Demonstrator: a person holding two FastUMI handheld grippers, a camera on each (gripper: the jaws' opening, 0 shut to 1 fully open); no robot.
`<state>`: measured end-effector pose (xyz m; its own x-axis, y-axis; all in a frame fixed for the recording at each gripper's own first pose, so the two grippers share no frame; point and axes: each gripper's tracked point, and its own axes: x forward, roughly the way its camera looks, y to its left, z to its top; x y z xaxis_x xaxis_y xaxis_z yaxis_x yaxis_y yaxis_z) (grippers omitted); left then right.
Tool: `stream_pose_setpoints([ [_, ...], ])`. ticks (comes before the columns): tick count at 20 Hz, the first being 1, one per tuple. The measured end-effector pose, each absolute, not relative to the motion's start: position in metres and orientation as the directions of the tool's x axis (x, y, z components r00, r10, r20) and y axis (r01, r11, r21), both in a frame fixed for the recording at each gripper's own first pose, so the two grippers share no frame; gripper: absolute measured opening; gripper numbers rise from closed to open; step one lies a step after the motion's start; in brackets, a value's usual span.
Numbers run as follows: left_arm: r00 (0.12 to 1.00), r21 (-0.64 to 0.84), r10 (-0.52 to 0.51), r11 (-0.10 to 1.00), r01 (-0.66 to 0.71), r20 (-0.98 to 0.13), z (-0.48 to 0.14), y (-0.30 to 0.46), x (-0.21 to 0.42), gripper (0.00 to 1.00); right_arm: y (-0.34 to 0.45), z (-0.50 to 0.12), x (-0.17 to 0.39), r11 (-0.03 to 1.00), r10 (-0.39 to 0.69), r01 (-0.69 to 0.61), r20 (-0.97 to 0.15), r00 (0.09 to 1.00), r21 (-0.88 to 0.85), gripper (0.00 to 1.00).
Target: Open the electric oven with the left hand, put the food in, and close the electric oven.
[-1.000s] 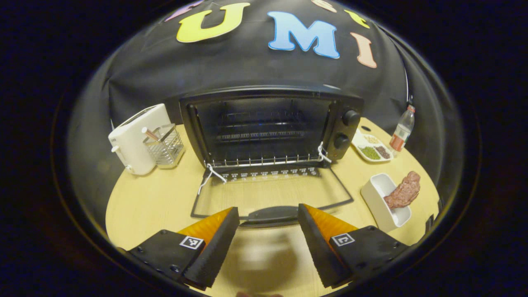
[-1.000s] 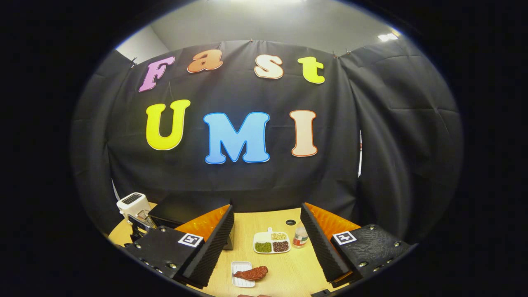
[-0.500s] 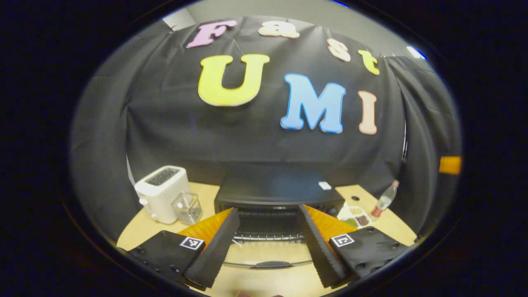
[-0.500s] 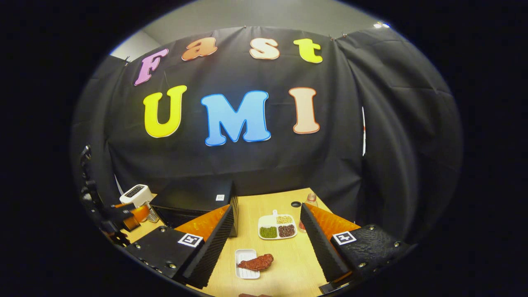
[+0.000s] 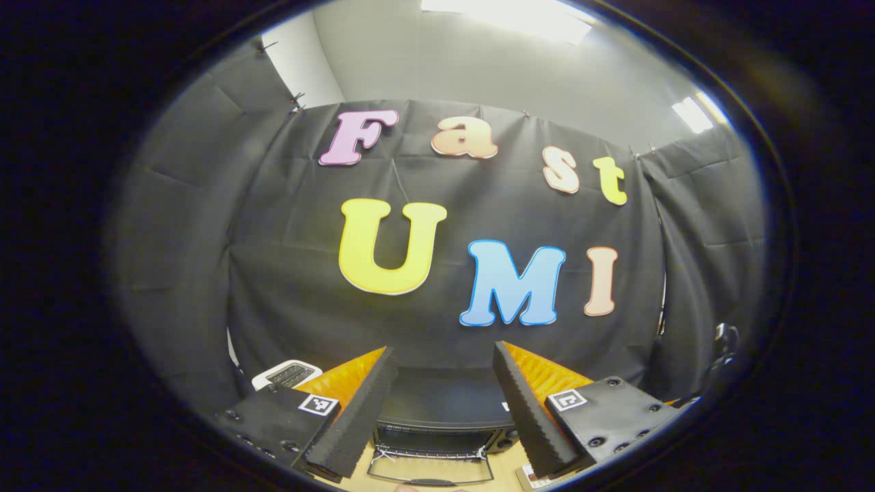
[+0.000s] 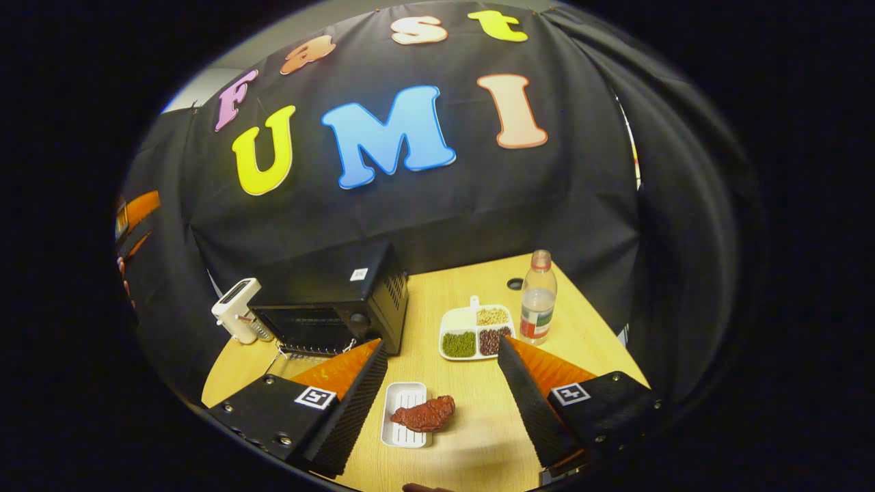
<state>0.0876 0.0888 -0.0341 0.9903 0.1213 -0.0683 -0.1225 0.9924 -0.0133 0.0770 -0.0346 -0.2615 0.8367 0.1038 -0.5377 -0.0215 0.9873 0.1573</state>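
Right gripper view shows the right gripper (image 6: 437,396) above the table (image 6: 478,437), its jaws wide apart and holding nothing. Between the fingers lies the meat (image 6: 425,414), resting half on a small white tray (image 6: 403,425). The oven (image 6: 335,304) stands at about 10 o'clock from the meat, with its door (image 6: 290,365) folded down. In the left gripper view the left gripper (image 5: 437,417) is also wide open and empty, high above the oven (image 5: 437,410).
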Motion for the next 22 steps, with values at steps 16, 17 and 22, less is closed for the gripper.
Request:
stream_pose_setpoints([
  [16, 0.975, 0.072, 0.194, 0.98, -0.187, -0.111, -0.036, 0.05, 0.076, 1.0, -0.007, -0.419, 0.047, 0.801, 0.448, 0.089, -0.69, 0.568, 0.592, 0.8],
  [17, 0.97, 0.077, 0.211, 0.976, -0.203, -0.118, -0.039, 0.051, 0.074, 1.0, -0.004, -0.42, 0.046, 0.783, 0.474, 0.084, -0.679, 0.56, 0.617, 0.68],
  [22, 0.963, 0.089, 0.238, 0.97, -0.228, -0.129, -0.045, 0.046, 0.064, 0.91, 0.007, -0.422, 0.039, 0.685, 0.608, 0.07, -0.622, 0.494, 0.725, 0.17],
])
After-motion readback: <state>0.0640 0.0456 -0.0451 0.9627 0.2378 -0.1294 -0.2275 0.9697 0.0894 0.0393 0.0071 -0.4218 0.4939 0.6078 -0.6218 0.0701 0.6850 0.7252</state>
